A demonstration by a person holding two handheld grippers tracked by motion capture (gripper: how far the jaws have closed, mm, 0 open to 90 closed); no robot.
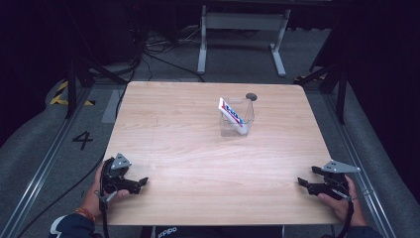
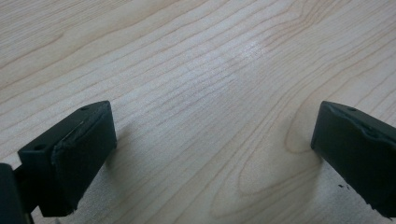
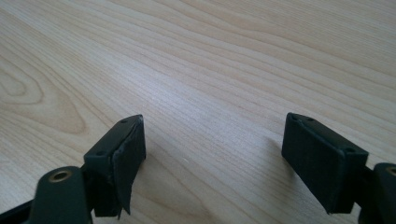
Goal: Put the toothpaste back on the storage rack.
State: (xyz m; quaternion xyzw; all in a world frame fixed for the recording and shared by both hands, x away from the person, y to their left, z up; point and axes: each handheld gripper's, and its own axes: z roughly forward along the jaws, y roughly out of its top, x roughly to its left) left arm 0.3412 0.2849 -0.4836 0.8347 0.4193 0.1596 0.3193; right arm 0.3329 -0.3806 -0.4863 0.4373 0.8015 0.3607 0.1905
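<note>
While both grippers, left point(image 1: 143, 181) and right point(image 1: 300, 181), sat wide open and empty, the tube point(image 1: 232, 116) leaned in the clear box point(image 1: 246, 110). Looked light, soft, slick; best pinched near its stiffer top end.

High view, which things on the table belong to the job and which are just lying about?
Part of the job:
- toothpaste tube, leaning inside the clear container
- left claw, open
- right claw, open

Just lying about:
- small dark round object behind the container
- white stand on the floor
</note>
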